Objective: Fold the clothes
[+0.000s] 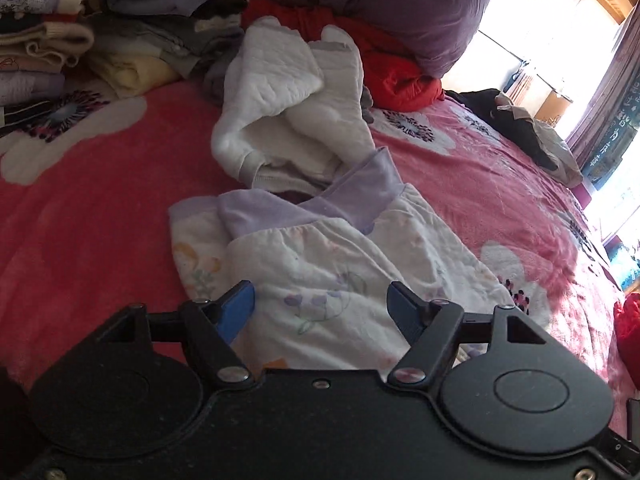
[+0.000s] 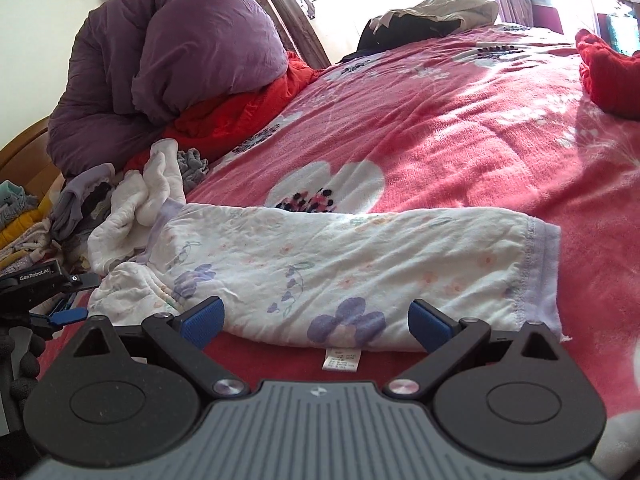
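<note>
White floral pants with a lilac waistband (image 1: 320, 264) lie flat on the pink flowered blanket (image 1: 100, 200). In the right wrist view the pants (image 2: 320, 264) stretch across, the lilac hem at the right, a care label at the near edge. My left gripper (image 1: 320, 304) is open just above the pants' waist end, holding nothing. My right gripper (image 2: 316, 320) is open at the near edge of the pant leg, holding nothing. The left gripper also shows in the right wrist view (image 2: 60, 316) at the far left.
A crumpled white quilted garment (image 1: 288, 108) lies behind the pants. Stacks of folded clothes (image 1: 60, 32) stand at the back left. A purple duvet (image 2: 180, 56) lies on a red garment (image 2: 240, 116). A black and beige pile (image 2: 424, 20) is at the far edge, a red item (image 2: 608, 72) at right.
</note>
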Demonstrator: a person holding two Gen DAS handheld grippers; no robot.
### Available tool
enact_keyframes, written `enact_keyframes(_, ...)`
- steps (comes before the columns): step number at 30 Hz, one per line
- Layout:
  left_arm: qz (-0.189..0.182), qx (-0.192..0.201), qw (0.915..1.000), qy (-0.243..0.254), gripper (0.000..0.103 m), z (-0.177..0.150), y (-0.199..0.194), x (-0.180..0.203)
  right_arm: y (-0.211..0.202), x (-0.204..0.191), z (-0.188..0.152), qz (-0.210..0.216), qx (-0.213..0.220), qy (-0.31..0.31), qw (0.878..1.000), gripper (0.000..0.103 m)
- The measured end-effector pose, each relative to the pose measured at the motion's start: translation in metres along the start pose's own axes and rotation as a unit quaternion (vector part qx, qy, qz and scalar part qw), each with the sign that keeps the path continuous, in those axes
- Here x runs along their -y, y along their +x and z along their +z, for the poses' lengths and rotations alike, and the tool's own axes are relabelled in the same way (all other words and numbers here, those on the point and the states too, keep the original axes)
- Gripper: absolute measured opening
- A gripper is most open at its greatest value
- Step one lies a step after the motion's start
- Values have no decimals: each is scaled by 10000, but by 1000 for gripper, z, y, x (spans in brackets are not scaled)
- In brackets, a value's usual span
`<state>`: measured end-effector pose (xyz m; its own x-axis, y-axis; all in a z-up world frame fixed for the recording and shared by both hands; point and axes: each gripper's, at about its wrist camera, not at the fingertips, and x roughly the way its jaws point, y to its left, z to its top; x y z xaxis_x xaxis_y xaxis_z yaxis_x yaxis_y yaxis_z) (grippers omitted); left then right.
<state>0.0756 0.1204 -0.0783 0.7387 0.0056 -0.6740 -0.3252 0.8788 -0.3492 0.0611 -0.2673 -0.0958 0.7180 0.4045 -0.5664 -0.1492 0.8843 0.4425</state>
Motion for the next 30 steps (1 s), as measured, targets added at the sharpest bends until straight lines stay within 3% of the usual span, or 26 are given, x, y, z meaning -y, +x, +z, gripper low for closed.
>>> enact_keyframes(5, 203, -201, 9994, -207, 72, -5, 10, -11, 0, 2, 1, 25, 16, 52, 10000, 98)
enact_keyframes(9, 50, -210, 9989, -406, 69, -5, 8, -17, 0, 0, 1, 53, 17, 46, 10000, 98)
enact_keyframes(11, -142, -189, 9994, -255, 23, -7, 7, -11, 0, 0, 1, 75, 10, 39, 10000, 98)
enact_keyframes(13, -271, -38, 9996, 96, 16, -8, 3, 1, 0, -1, 1, 101, 10, 34, 9999, 98)
enact_keyframes(18, -1062, 329, 9904, 822, 13, -12, -13, 36, -1, -2, 2, 214, 25, 38, 9998, 97)
enact_keyframes(23, -1703, 468, 9654, 1918, 12, -38, -24, 83, -5, -1, 5, 522, 86, 176, 9984, 95)
enact_keyframes(26, -1997, 589, 9363, 2828, 12, -61, -30, 111, -10, -2, 7, 796, 189, 219, 9964, 93)
enact_keyframes(28, -2113, 701, 9097, 3504, 12, -80, -34, 128, -14, -3, 8, 1004, 273, 213, 9943, 93)
enact_keyframes(30, -2223, 698, 8902, 3916, 12, -96, -36, 139, -16, -4, 9, 1228, 307, 244, 9917, 93)
